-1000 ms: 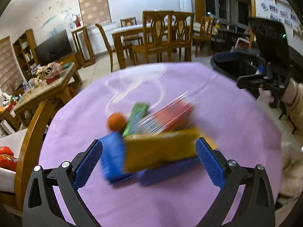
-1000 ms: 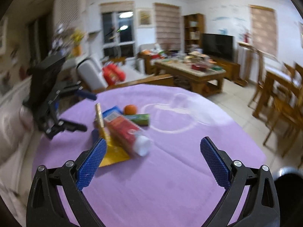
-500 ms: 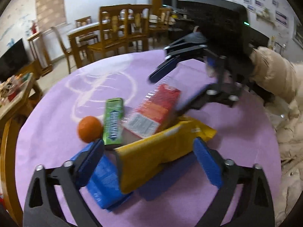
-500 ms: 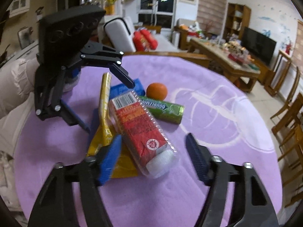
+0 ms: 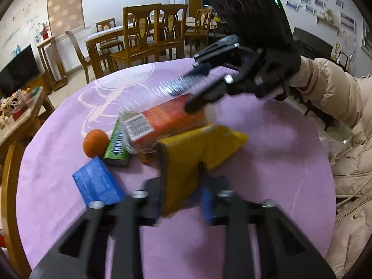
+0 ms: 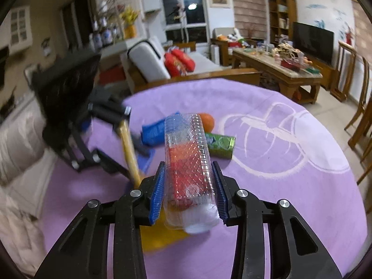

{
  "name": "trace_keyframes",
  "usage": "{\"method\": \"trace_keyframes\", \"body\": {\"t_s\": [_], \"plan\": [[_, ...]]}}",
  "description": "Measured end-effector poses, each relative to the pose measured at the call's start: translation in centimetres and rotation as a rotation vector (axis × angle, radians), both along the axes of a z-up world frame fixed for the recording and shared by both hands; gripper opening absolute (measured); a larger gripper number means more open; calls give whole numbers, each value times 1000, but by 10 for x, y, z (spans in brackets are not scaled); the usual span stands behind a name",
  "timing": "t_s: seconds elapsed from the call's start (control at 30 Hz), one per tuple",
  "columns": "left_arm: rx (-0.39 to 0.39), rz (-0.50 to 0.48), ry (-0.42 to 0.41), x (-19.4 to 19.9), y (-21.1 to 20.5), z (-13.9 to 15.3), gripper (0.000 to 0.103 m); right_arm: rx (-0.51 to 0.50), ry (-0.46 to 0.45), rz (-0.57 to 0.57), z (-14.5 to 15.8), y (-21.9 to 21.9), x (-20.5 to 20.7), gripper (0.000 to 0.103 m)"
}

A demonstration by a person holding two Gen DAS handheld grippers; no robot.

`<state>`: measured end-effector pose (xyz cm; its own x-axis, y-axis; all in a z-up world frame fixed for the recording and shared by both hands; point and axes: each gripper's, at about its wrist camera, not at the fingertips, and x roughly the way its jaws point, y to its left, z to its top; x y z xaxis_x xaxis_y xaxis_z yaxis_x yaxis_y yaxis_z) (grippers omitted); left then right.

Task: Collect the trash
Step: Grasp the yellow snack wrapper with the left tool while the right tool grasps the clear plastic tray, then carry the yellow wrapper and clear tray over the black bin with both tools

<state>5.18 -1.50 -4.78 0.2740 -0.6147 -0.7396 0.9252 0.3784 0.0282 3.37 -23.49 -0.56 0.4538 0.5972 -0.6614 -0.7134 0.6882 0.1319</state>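
Note:
A small pile of trash lies on the purple tablecloth [image 5: 267,174]. My left gripper [image 5: 183,190] is shut on a yellow folded bag [image 5: 190,155], also seen edge-on in the right wrist view [image 6: 129,146]. My right gripper [image 6: 188,190] is shut on a clear plastic bottle with a red label [image 6: 186,162]; in the left wrist view the bottle [image 5: 167,118] lies across the pile with the right gripper [image 5: 200,88] around its far end. A blue packet [image 5: 97,183], a green packet [image 5: 117,146] and an orange [image 5: 95,143] lie beside them.
The table is round with its edge near on all sides. Wooden dining chairs [image 5: 148,34] and a table stand behind. A sofa [image 6: 151,60] and a cluttered coffee table [image 6: 279,65] lie beyond the far edge. The person's beige sleeve [image 5: 337,97] is at the right.
Both grippers were open and apart from the pile. The right one came in and closed on the bottle. The left one closed on the yellow bag.

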Motion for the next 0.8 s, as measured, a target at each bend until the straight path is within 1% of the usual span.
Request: {"method": "trace_keyframes", "body": {"t_s": [0.1,0.23,0.37,0.6,0.8], "plan": [[4,26,-30,-12,-5,6,17,58,-10,-33,14,-7,-8,37],[-40,61,-44,-25,-3,17,10,133,-45,-79,36,-19,-26,37],[-73,92,-55,-36,-1,24,9,205,-63,-139,49,-36,-41,37],[-116,107,-76,-47,-7,37,9,299,-52,-227,53,-76,-59,37],[-177,122,-102,-47,-31,60,9,376,-76,-347,57,-131,-81,37]]}}
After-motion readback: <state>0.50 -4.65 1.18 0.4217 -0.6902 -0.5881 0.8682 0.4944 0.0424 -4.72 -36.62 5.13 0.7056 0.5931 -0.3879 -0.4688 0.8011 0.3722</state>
